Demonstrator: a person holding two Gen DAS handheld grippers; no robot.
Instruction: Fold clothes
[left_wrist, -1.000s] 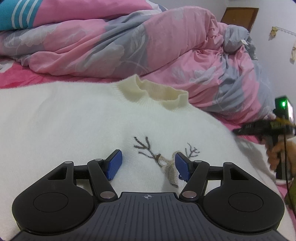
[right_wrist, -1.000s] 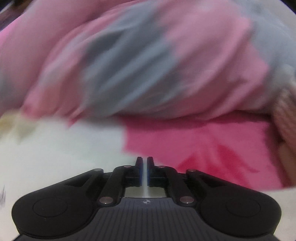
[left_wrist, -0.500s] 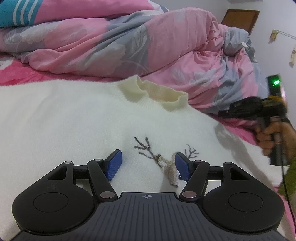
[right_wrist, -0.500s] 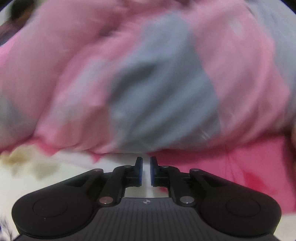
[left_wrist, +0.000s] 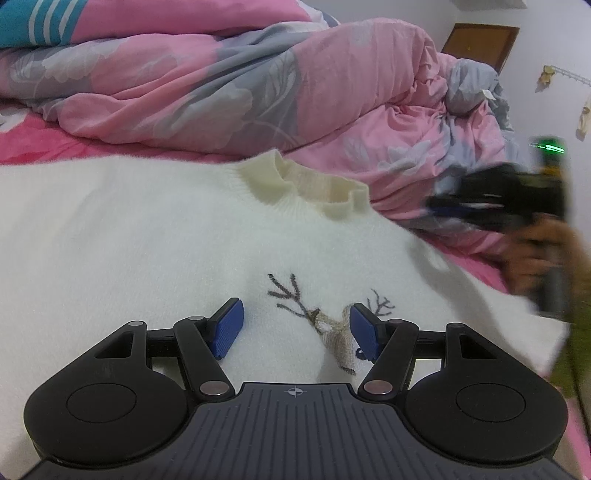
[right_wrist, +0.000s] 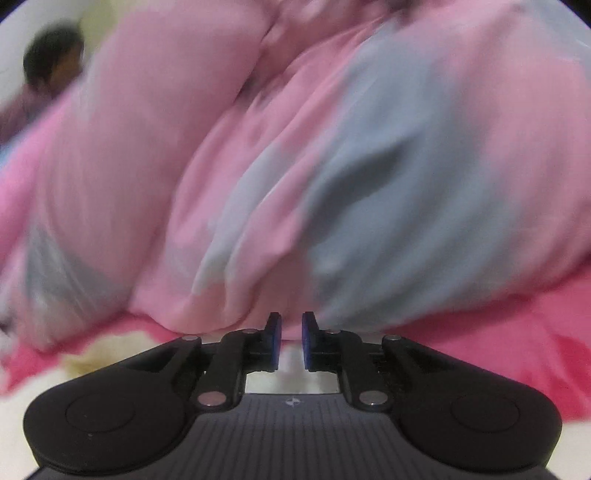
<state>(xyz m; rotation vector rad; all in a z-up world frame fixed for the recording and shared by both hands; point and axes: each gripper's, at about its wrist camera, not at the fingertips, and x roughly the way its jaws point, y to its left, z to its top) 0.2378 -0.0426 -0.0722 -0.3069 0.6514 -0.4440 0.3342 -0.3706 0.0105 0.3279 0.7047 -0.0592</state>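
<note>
A white sweater (left_wrist: 147, 229) with a cream collar (left_wrist: 306, 184) and a stitched deer (left_wrist: 332, 325) lies flat on the bed. My left gripper (left_wrist: 295, 325) hovers just over its chest, open, blue pads on either side of the deer, nothing pinched. My right gripper (left_wrist: 476, 203) shows blurred at the sweater's right edge, held by a hand (left_wrist: 532, 258). In the right wrist view the right gripper (right_wrist: 291, 339) has a narrow gap, its jaws opening with nothing between them. White sweater fabric (right_wrist: 92, 369) lies below it.
A bunched pink and grey quilt (left_wrist: 258, 85) fills the bed behind the sweater and rises close in front of the right gripper (right_wrist: 295, 166). A pink bedsheet (left_wrist: 44, 144) lies underneath. A brown door (left_wrist: 480, 40) stands at the back right. A person (right_wrist: 51, 66) shows blurred at far left.
The right gripper has risen off the sweater's right edge and swung toward the quilt, its pads parting from shut to a narrow gap. The left gripper has stayed put.
</note>
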